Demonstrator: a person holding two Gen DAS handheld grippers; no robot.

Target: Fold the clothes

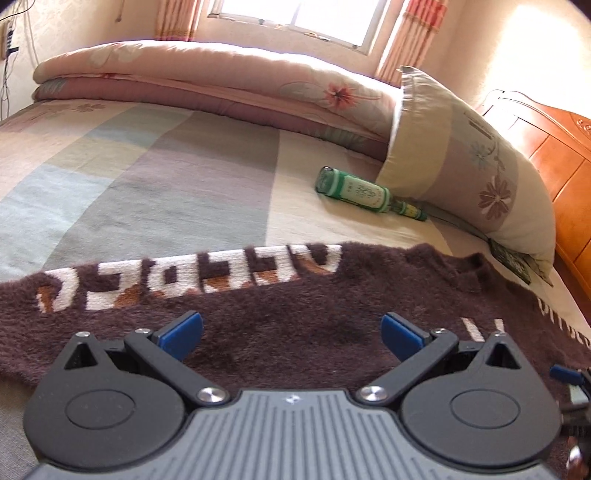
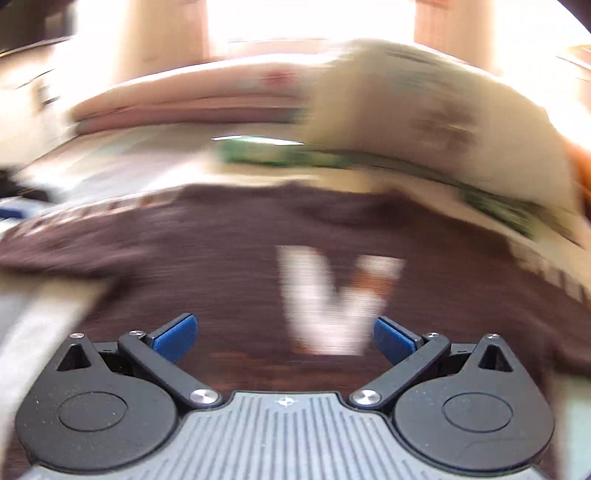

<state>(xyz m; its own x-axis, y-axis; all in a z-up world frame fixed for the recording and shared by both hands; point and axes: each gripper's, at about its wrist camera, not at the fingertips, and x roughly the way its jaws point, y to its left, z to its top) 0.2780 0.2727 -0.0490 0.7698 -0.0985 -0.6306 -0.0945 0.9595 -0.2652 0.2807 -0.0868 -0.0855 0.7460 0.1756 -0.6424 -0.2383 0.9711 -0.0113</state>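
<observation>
The left gripper [image 1: 291, 334] hangs just above a brown fuzzy sweater [image 1: 295, 332], its two blue-padded fingers [image 1: 181, 334] spread wide with nothing between them. The right gripper [image 2: 284, 338] is likewise spread wide and empty over the same sweater [image 2: 221, 277], above a large white letter V [image 2: 332, 299]; that view is heavily blurred, so whether the pads touch the knit cannot be told.

The one sweater lies flat across the near part of a striped bedsheet [image 1: 147, 177], a row of white letters [image 1: 184, 280] along its far edge. Beyond it lies one green glass bottle [image 1: 354, 192] on its side, its neck touching one floral pillow [image 1: 472, 166]. One folded pink quilt [image 1: 207, 81] runs along the far side under a window [image 1: 295, 18]. An orange wooden headboard [image 1: 554, 155] stands behind the pillow.
</observation>
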